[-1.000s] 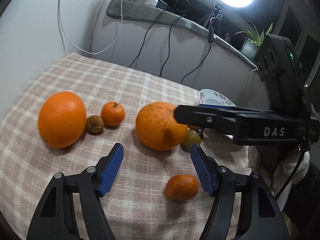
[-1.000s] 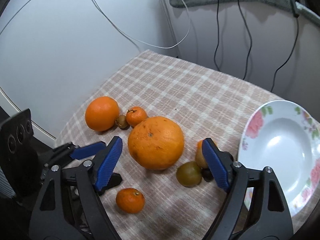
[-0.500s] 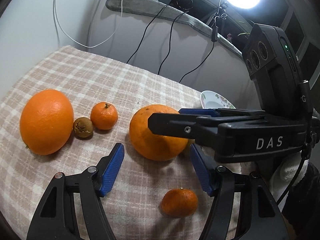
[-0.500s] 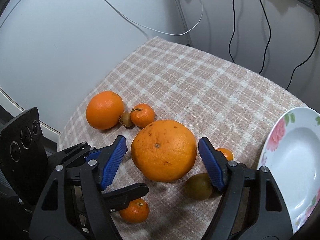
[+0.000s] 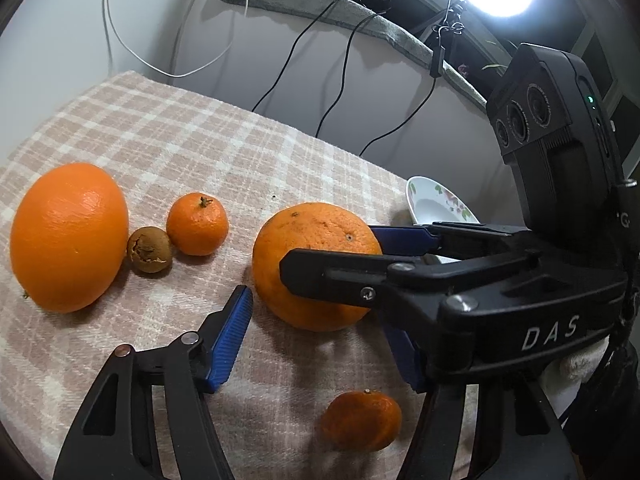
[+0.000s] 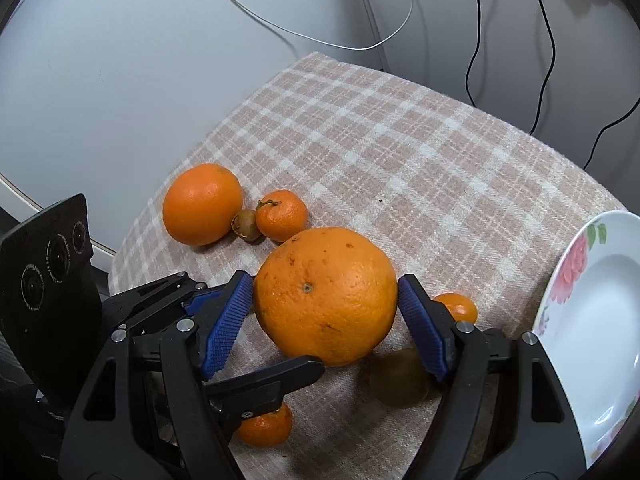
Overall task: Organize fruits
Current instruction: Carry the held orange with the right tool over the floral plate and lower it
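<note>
My right gripper [image 6: 326, 316] brackets the big orange [image 6: 325, 294], pads wide, nothing gripped; I close evenly at its widest girth.

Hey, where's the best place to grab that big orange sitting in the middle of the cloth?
Grip the big orange across its widest middle, from the near side; the right gripper already straddles it there. It is round, navel up, so lower or higher pads could slip.
</note>
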Demonstrator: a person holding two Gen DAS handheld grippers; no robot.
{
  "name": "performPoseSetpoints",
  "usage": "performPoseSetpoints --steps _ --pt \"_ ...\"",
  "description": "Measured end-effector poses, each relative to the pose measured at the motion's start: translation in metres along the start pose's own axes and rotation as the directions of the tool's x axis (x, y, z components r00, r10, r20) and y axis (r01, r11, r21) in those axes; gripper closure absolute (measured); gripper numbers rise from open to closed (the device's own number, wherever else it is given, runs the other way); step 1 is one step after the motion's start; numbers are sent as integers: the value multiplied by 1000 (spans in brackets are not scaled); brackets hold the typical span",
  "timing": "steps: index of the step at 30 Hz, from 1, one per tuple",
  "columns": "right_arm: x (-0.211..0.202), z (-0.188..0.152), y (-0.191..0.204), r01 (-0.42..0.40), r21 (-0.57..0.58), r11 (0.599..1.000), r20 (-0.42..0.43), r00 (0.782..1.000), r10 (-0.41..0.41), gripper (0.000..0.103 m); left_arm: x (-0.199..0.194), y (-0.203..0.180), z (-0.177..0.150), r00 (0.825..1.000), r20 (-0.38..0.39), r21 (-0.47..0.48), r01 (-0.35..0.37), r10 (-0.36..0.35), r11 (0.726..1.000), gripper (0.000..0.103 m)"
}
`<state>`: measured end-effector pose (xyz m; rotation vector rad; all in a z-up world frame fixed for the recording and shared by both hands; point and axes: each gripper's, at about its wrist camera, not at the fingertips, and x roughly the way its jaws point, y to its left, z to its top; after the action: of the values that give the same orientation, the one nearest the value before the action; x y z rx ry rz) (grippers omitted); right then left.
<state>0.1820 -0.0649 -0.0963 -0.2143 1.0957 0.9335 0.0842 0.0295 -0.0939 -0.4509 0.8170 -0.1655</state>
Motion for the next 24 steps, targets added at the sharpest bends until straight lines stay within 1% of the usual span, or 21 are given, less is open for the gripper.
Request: performPoseSetpoints --steps 11,18,24 --pt "-2 -1 2 1 5 1000 13 1000 -1 28 -1 -1 2 1000 5 9 2 -2 1000 41" --pt "-15 -2 2 4 -2 1000 50 999 -4 28 -9 -8 6 1000 24 24 5 -6 1000 41" --pt "-33 -5 0 19 4 1000 90 996 -19 28 -13 -23 12 999 39 60 14 -16 998 41"
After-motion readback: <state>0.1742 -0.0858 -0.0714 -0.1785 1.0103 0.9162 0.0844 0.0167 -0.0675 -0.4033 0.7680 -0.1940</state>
